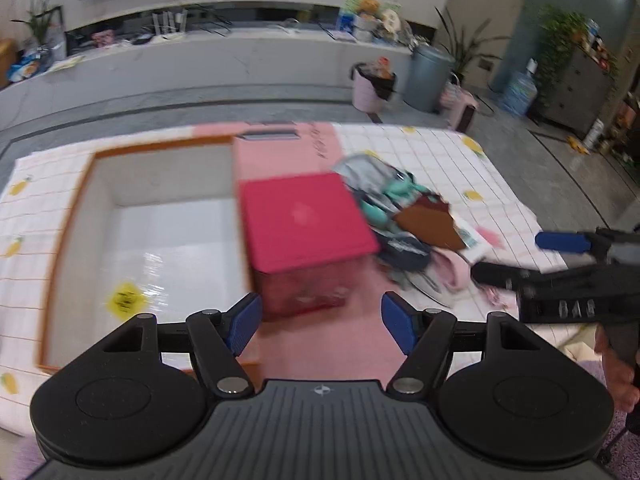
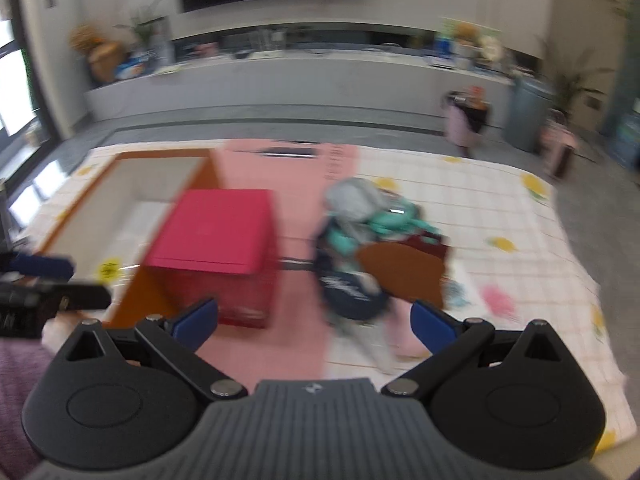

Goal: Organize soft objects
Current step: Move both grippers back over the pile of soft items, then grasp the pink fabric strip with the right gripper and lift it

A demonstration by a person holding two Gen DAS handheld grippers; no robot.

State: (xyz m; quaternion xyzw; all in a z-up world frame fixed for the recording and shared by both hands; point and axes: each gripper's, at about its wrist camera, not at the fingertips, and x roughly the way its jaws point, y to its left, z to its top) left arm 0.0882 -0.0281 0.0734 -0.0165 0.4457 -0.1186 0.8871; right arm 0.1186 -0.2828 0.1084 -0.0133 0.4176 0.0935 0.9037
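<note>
The work area is a table covered by a white grid-pattern cloth with yellow fruit prints, with a pink strip running near to far through its centre. A large open box with orange edges and a pale, empty-looking interior occupies the left part. A red box stands just right of it, on the pink strip. The clothes pile, the task item, lies right of the red box and touches or nearly touches it: grey, teal, brown, navy and pink pieces, heaped loosely on the cloth.

Beyond the table runs a long grey ledge loaded with small items. A pink bin and a grey bin stand on the floor at far right.

The left wrist view shows the box interior fully and a yellow sticker on its floor. The right wrist view is blurred; it shows more of the cloth to the right of the pile.

The left hand-held gripper points downward at the near face of the red box, jaws wide apart, nothing between them. The right hand-held gripper points downward between the red box and the pile, jaws wide apart and empty. Each gripper appears at the edge of the other's view; a hand grips the right unit's handle.
</note>
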